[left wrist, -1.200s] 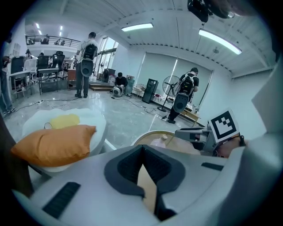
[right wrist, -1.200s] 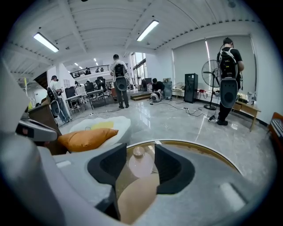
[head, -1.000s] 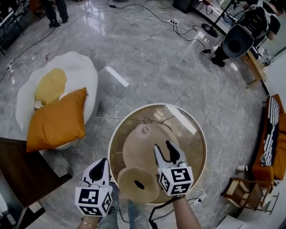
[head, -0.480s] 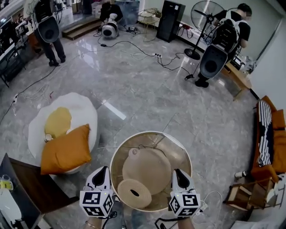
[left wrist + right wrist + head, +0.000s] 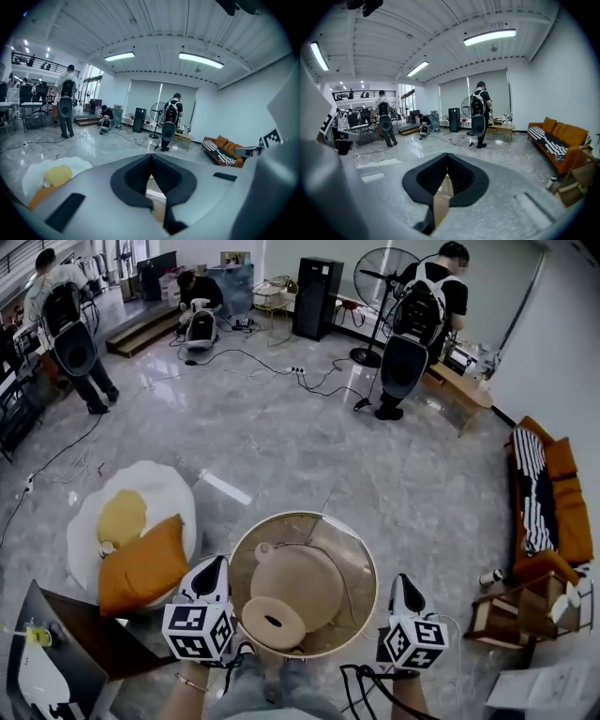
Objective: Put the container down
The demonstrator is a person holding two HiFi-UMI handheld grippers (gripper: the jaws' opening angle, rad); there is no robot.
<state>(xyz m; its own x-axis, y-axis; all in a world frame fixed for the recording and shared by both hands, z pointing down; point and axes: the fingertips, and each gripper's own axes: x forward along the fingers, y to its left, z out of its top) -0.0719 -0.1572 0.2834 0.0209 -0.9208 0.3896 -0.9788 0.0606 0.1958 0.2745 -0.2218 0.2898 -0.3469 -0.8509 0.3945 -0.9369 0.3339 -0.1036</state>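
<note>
The container (image 5: pixel 298 583) is a tan, rounded pot lying on the round glass table (image 5: pixel 352 620), with a flat woven disc (image 5: pixel 274 622) at its near side. Neither gripper touches it. In the head view my left gripper (image 5: pixel 214 564) hangs at the table's left rim, jaws together with nothing in them. My right gripper (image 5: pixel 400 581) is off the table's right edge, also shut and empty. In the left gripper view the left gripper (image 5: pixel 151 157) has its pads meeting. The right gripper (image 5: pixel 447 162) shows the same in the right gripper view.
An orange cushion (image 5: pixel 141 563) lies on a white and yellow floor mat (image 5: pixel 127 517) to the left. A dark table (image 5: pixel 70 652) is at the bottom left. A wooden stool (image 5: pixel 511 610) and an orange sofa (image 5: pixel 548 502) are on the right. People (image 5: pixel 417 315), a fan (image 5: pixel 384 268) and cables (image 5: pixel 309 381) are farther off.
My right gripper has pulled back from over the container to beyond the table's right edge, and its jaws have gone from open to shut. The head view has lifted toward the room.
</note>
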